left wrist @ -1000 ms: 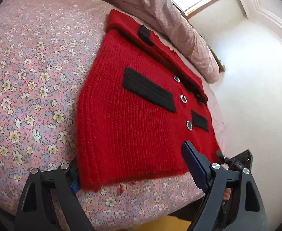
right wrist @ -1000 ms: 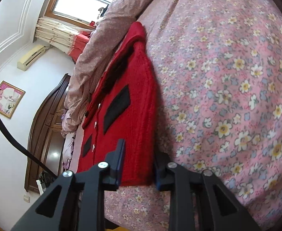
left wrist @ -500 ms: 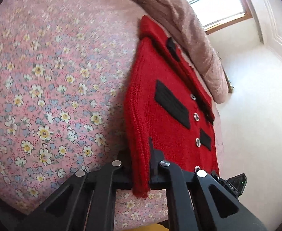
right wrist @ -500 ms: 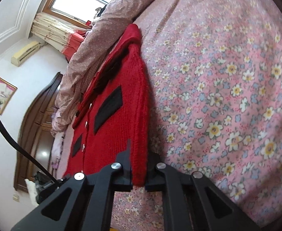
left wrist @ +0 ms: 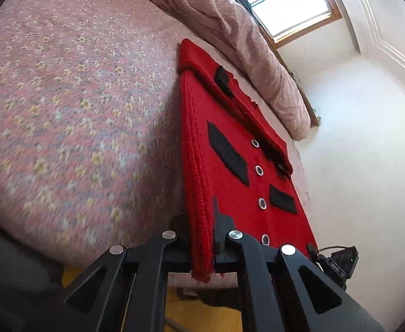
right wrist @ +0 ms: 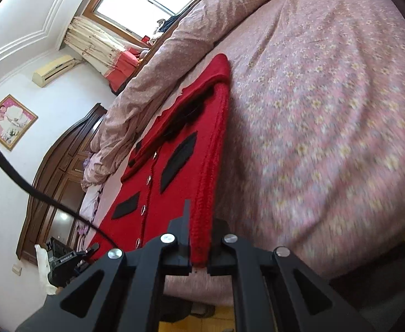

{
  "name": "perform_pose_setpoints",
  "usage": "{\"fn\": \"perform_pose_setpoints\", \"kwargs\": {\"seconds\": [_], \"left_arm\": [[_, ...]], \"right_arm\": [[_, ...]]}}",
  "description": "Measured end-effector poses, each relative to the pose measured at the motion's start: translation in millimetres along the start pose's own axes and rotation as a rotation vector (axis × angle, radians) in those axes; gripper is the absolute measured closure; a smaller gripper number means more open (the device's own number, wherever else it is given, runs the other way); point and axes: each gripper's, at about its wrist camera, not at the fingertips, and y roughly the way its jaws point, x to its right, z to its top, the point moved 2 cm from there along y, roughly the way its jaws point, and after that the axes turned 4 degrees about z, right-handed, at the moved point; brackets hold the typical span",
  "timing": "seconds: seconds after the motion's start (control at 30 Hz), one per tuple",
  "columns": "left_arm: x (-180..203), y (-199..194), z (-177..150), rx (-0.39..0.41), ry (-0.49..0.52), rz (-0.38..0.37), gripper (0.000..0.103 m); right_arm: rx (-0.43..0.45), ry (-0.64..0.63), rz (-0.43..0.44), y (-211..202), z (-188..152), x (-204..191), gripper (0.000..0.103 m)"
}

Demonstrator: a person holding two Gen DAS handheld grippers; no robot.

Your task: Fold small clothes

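Two views show one red cardigan (left wrist: pixel 238 182) on the bed (left wrist: pixel 64 116). From the left wrist, the left gripper (left wrist: pixel 201 251) has its fingers clamped on the cardigan's near hem corner, the knit stretching away toward the quilt (left wrist: pixel 244 44). From the right wrist, the right gripper (right wrist: pixel 199 251) pinches the cardigan's (right wrist: pixel 174 193) other hem corner, fingers closed on it, bed (right wrist: pixel 327 110) beside.
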Motion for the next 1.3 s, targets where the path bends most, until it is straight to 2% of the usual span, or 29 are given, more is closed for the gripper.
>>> {"fn": "perform_pose_setpoints", "kwargs": {"seconds": [0.2, 0.6, 1.07, 1.3], "left_arm": [[1, -7, -8, -0.010, -0.001, -0.007, 0.102], [15, 17, 8, -0.022, 0.009, 0.041, 0.102], [18, 32, 12, -0.017, 0.024, 0.049, 0.101], [26, 44, 31, -0.010, 0.057, 0.059, 0.101]], "right_arm": [[0.000, 0.016, 0.012, -26, -22, 0, 0.097], [-0.019, 0.042, -0.031, -19, -24, 3, 0.097], [-0.025, 0.028, -0.059, -18, -26, -2, 0.097], [-0.025, 0.002, -0.088, -8, -18, -5, 0.096]]}}
